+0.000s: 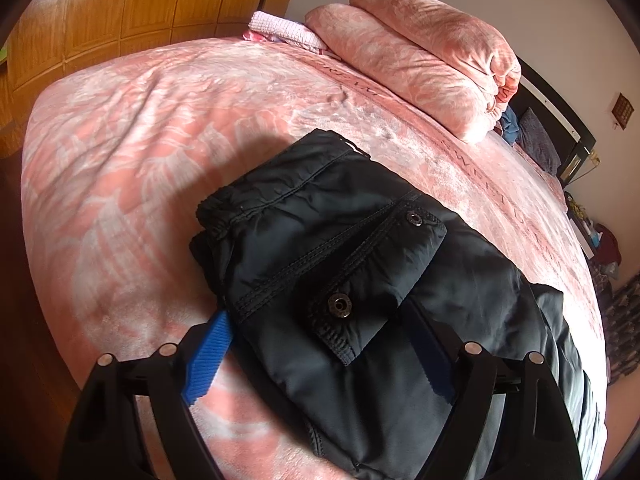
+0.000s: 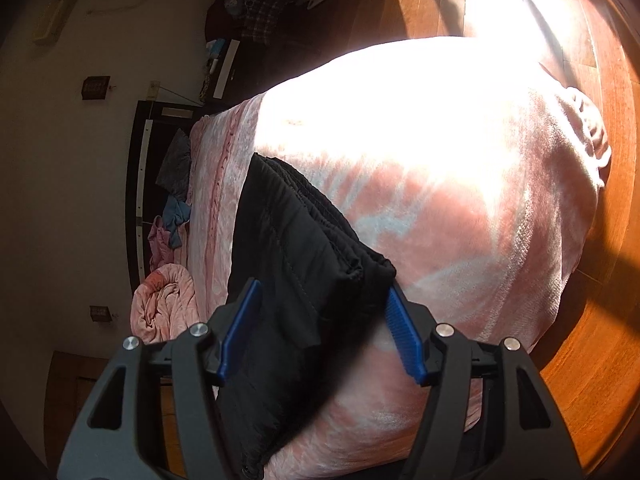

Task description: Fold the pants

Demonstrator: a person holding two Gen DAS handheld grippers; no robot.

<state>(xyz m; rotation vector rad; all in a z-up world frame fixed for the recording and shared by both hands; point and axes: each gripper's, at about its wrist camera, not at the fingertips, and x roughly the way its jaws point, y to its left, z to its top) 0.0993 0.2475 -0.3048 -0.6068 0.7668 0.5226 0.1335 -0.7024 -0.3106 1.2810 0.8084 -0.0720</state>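
Black quilted pants folded into a compact stack, near done.

Left gripper (image 1: 320, 350) fingers spread wide astride the black padded nylon pants (image 1: 340, 240), gripping nothing; right gripper (image 2: 320, 328) fingers parted around the bundle's corner, pads off the cloth. Bundle at 12 o'clock from both, on pink plush-covered bed (image 1: 140, 152). Left, judging: tidying only.

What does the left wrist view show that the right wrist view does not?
Only the left wrist view: the pocket flap with its metal snaps, the wooden wardrobe, a white knitted cloth, and the left gripper open around the folded edge. Only the right wrist view: the sunlit wooden floor, the bed's far corner, and the right gripper open with the pants' corner between its jaws. Both share: the black pants folded on the pink bedspread, the rolled pink blanket and the dark headboard.
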